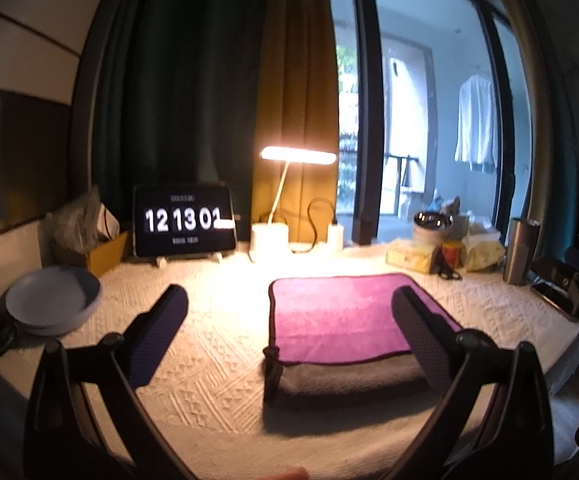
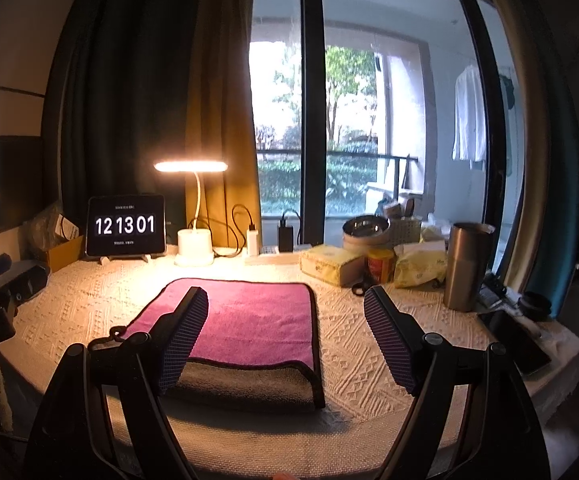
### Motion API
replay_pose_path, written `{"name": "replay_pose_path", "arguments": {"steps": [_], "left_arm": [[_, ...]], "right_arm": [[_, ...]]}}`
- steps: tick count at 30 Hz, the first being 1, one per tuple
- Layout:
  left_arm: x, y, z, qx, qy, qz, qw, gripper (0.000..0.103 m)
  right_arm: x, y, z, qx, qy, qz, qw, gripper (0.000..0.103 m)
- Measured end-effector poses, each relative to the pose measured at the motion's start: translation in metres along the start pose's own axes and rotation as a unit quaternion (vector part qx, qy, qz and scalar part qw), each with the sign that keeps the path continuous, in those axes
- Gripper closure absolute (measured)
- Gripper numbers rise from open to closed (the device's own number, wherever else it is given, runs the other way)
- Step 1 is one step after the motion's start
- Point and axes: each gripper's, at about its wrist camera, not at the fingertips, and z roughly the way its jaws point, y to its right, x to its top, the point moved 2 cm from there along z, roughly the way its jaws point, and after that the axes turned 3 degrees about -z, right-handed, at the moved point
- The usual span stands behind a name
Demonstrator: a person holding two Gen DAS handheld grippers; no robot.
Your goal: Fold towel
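A towel [image 1: 337,316], magenta on top and grey underneath, lies folded flat on the white textured tablecloth; it also shows in the right wrist view [image 2: 249,320]. Its grey fold faces the near edge. My left gripper [image 1: 289,308] is open and empty, held above the table just left of the towel, its right finger over the towel's right part. My right gripper [image 2: 285,312] is open and empty, held above the towel's right edge, its left finger over the towel. The other gripper's body shows at the far right of the left view and far left of the right view.
A tablet clock [image 2: 126,226] and lit desk lamp [image 2: 193,240] stand at the back. A grey bowl [image 1: 53,300] sits left. Tissue packs [image 2: 333,266], a red can [image 2: 380,266], a metal bowl [image 2: 365,232] and a steel tumbler [image 2: 467,266] crowd the back right. A dark phone [image 2: 517,340] lies near the right edge.
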Motion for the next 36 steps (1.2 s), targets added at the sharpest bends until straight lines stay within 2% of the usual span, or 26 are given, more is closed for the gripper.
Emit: {"name": "replay_pose_path", "arguments": {"steps": [5,12,17,20,22,26,29,36], "left_arm": [[-0.011,-0.004,0.037,-0.007,-0.064,-0.002,0.9980,0.000],[-0.036,0.003,0.088,-0.023,-0.156,0.006,0.9874,0.001],[-0.045,0.002,0.109,-0.040,-0.195,-0.009,0.9800,0.001],[-0.051,0.001,0.120,-0.043,-0.217,-0.015,0.9751,0.002],[-0.053,0.001,0.125,-0.045,-0.227,-0.015,0.9726,0.012],[-0.058,-0.001,0.133,-0.050,-0.246,-0.015,0.9680,0.022],[-0.063,0.000,0.135,-0.057,-0.257,-0.015,0.9647,0.037],[-0.072,-0.001,0.137,-0.054,-0.274,-0.006,0.9603,0.057]], "right_arm": [[-0.007,0.008,0.029,0.015,-0.038,0.004,0.999,0.020],[-0.028,0.014,0.072,0.043,-0.111,0.011,0.993,0.020],[-0.050,0.021,0.105,0.065,-0.181,0.042,0.980,0.020],[-0.060,0.027,0.118,0.071,-0.205,0.059,0.974,0.022],[-0.064,0.027,0.123,0.076,-0.212,0.060,0.972,0.026],[-0.071,0.023,0.135,0.092,-0.231,0.058,0.967,0.041],[-0.076,0.021,0.142,0.098,-0.249,0.055,0.962,0.051],[-0.085,0.017,0.146,0.096,-0.267,0.039,0.958,0.061]]}}
